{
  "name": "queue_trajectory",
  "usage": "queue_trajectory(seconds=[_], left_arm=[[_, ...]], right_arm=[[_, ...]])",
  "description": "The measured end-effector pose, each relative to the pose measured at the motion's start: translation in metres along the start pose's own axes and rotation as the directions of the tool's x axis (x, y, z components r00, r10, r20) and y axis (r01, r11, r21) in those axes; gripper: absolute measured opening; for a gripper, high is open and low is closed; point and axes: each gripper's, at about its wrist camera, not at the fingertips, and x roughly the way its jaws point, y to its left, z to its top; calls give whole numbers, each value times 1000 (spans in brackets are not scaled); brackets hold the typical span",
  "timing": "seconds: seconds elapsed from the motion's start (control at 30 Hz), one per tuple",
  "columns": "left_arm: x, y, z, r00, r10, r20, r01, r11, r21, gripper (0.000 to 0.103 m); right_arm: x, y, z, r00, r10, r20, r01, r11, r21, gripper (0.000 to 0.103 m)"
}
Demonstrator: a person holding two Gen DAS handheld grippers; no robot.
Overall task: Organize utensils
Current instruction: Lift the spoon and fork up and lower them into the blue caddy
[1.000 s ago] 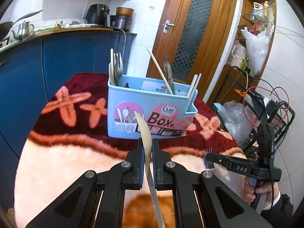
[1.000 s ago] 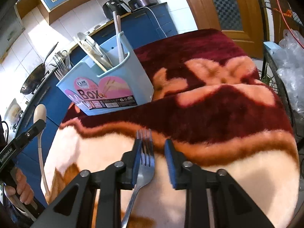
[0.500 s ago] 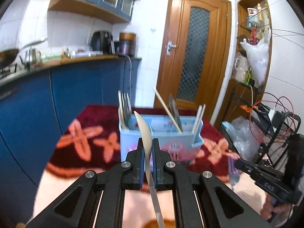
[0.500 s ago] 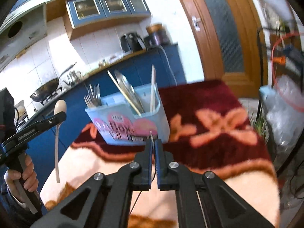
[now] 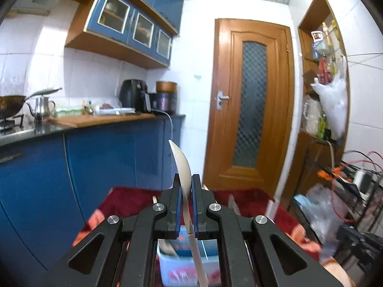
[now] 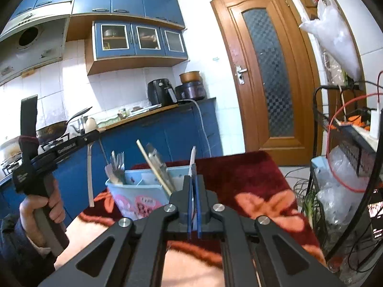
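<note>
Spoon (image 5: pixel 183 167) clamped upright in left tool (image 5: pixel 185 186); fork (image 6: pixel 193 165) pinched edge-on in right tool (image 6: pixel 194 191), above utensil box (image 6: pixel 138 196).

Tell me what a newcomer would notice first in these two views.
First, the pale spoon clamped upright in the left gripper, bowl up, in front of the blue counter. Next, the light-blue utensil box on the red floral blanket, with forks at its left end, just beyond the shut right gripper. Behind stands the wooden door.
</note>
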Motion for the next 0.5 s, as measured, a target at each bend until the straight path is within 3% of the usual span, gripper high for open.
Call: queue_trajectory(seconds=[0.27,0.5], left_arm=[[23,4,14,993,67,96,-64,997,-37,7],[41,7,6,983,118,138,-111,992,-54,7]], right_arm=[[3,5,34,990,-63,127,71,995,-64,4],[13,12,63,971,-104,217,126,988,-88,4]])
